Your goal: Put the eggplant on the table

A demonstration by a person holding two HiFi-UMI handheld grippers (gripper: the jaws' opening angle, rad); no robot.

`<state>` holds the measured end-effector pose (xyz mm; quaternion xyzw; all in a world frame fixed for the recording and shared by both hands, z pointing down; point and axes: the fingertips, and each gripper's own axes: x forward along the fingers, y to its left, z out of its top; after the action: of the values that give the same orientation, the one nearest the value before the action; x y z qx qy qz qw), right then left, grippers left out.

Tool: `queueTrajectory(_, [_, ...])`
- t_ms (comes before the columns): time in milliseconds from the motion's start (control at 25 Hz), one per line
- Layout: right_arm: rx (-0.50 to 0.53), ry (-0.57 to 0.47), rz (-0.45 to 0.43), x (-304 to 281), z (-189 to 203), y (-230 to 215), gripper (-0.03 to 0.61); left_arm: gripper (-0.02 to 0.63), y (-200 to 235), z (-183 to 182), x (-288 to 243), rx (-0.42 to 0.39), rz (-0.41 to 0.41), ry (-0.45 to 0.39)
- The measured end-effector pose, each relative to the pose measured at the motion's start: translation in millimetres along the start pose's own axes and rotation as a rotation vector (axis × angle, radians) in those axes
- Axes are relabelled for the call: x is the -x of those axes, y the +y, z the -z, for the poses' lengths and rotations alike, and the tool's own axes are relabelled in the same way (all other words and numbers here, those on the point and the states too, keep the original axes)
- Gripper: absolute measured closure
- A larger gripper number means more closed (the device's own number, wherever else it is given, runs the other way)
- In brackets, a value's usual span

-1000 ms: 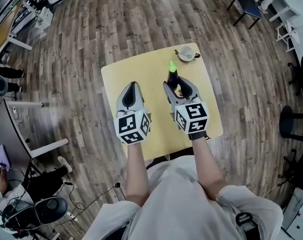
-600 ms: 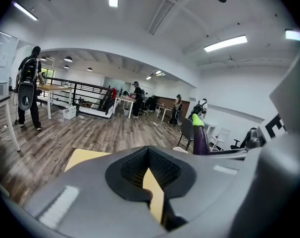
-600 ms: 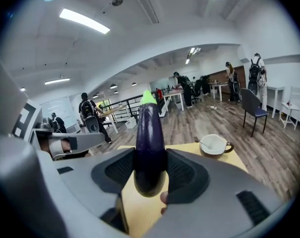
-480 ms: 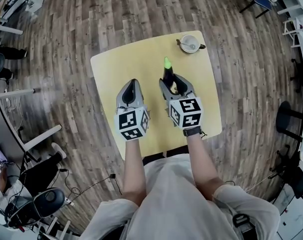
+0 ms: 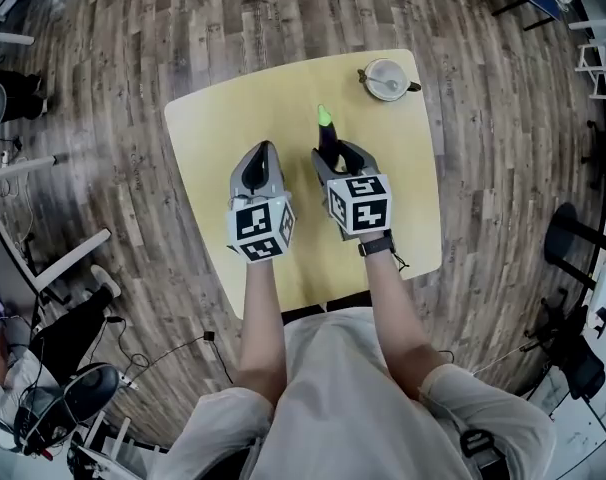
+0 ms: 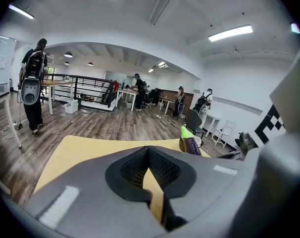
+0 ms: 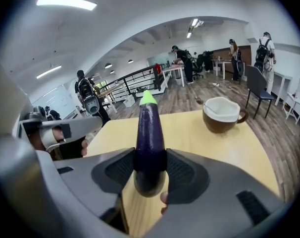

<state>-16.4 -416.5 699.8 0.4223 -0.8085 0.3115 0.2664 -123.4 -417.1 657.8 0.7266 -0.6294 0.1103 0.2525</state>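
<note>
- The left tongs (image 5: 257, 163) (image 6: 149, 168) hang over the near left part of the yellow counter (image 5: 215, 133). Their tips are drawn together with nothing between them; only a thin sliver of counter shows through lower down.
- Just beside them, the right tongs (image 5: 335, 151) (image 7: 150, 168) are clamped on the eggplant (image 5: 326, 128) (image 7: 150, 138), one ribbed pad pressing each side of its thick lower half.
- The eggplant is glossy, deep purple and smooth, swelling to a rounded butt that sits behind the pads on the near side. It narrows toward a bright green cap at the far end.
- It points away from the person over the middle of the counter. Whether any part of it touches the surface cannot be told.
- Well apart, near the far right corner, stands a brown cup (image 5: 386, 79) (image 7: 222, 115) with a white inside.
- A wooden plank floor (image 5: 103, 58) surrounds the counter.
</note>
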Motion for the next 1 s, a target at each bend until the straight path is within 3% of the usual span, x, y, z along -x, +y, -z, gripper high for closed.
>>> queueTrajectory(560, [-0.052,0.149,0.025,-44.6,26.5,-25.4,0.382,0.604,10.1,39.8,-41.5,0.001,-0.006,0.047])
queueTrajectory(1000, [-0.029,0.199,0.03,-51.7,31.7,-28.8,0.38,0.604,6.5,32.4,-35.3,-0.014,-0.005,0.019])
